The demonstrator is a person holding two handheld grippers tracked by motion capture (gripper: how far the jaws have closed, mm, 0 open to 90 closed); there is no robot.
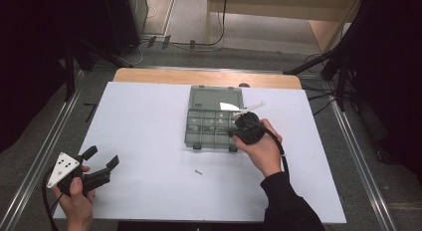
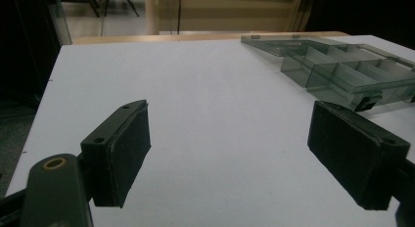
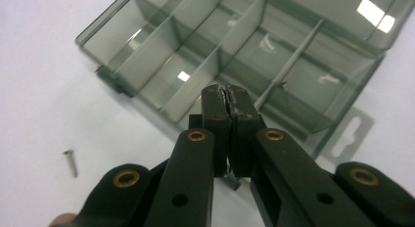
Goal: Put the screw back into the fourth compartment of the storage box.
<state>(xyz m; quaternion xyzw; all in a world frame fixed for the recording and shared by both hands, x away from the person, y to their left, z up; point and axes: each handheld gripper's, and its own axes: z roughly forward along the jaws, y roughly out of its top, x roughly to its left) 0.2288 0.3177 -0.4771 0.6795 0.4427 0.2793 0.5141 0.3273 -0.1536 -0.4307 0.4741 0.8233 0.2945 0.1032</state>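
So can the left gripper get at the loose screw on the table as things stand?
Probably yes: the left gripper is open, and only bare table lies between it and the screw; the right gripper is over the box.

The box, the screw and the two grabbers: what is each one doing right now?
Compartment box: lid open, lying flat on the table behind it.
Loose screw: lying on its side on the white table, outside the box.
Left gripper: fingers wide open, nothing between them.
Right gripper: fingers pressed shut, over the box.
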